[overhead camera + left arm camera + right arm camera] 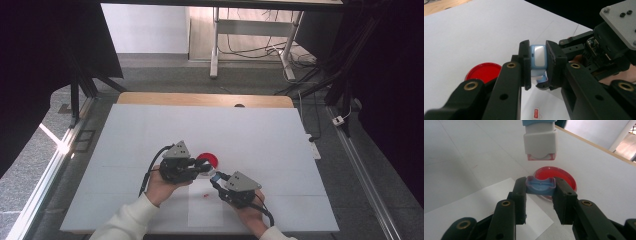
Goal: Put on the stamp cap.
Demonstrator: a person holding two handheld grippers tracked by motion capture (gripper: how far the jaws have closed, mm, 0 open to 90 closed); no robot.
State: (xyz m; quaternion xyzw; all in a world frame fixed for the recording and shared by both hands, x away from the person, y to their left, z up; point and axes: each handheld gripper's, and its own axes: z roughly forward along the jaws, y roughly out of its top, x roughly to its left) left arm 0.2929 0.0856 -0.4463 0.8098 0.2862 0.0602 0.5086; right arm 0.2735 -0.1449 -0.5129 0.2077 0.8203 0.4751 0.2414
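My left gripper (538,65) is shut on a small stamp body (538,57), pale blue with a white face. From my right gripper view the same stamp body (539,143) hangs above and just beyond the jaws, its red-edged underside facing them. My right gripper (541,189) is shut on a blue cap (541,185), apart from the stamp body. In the high view the left gripper (207,169) and right gripper (216,177) meet tip to tip near the table's front middle, beside a round red dish (210,159).
The red dish (565,178) lies on the white table cover (150,130) just beyond both grippers. A white paper sheet (205,210) lies under the hands and carries a small red stamp mark (206,195). The wooden table edge (200,98) runs along the back.
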